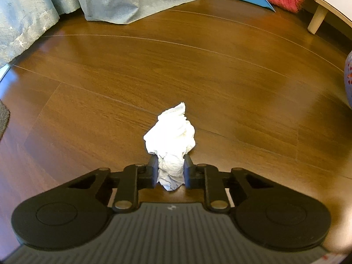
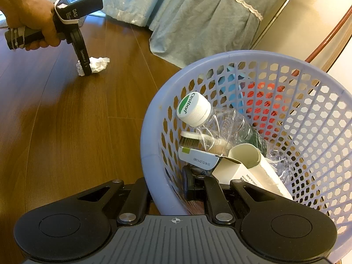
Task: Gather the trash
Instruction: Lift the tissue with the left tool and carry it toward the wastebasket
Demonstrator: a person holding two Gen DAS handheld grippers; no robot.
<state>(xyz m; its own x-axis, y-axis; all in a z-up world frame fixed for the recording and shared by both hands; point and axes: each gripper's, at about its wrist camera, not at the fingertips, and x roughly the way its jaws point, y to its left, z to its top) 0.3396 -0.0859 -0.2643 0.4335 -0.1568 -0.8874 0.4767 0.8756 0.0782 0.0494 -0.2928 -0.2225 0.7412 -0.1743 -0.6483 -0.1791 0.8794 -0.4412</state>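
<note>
The left tool (image 1: 171, 169) is clamped on a crumpled white tissue (image 1: 170, 136) that lies on the wooden floor (image 1: 198, 70), well apart from the lavender basket (image 2: 151, 118); the pads pinch only the near, narrow end of the wad, and most of the paper bulges free ahead of them. That shallow bite is the main risk: soft paper compresses and can slide out, or a loose fold can tear away on the lift and drop back to the floor. The right tool (image 2: 169, 189) is closed on the basket's near rim, one finger inside and one outside, holding it tilted. A grip on a thin plastic rim can slip or let the basket swing, and the contents sit high: a clear bottle (image 2: 220, 123) with a white cap, a brush (image 2: 190, 139) and a cardboard box (image 2: 198, 159) could spill if the tilt grows. The person's hand (image 2: 33, 22) has a long carry across to the opening, so a loose wad may fall short.
</note>
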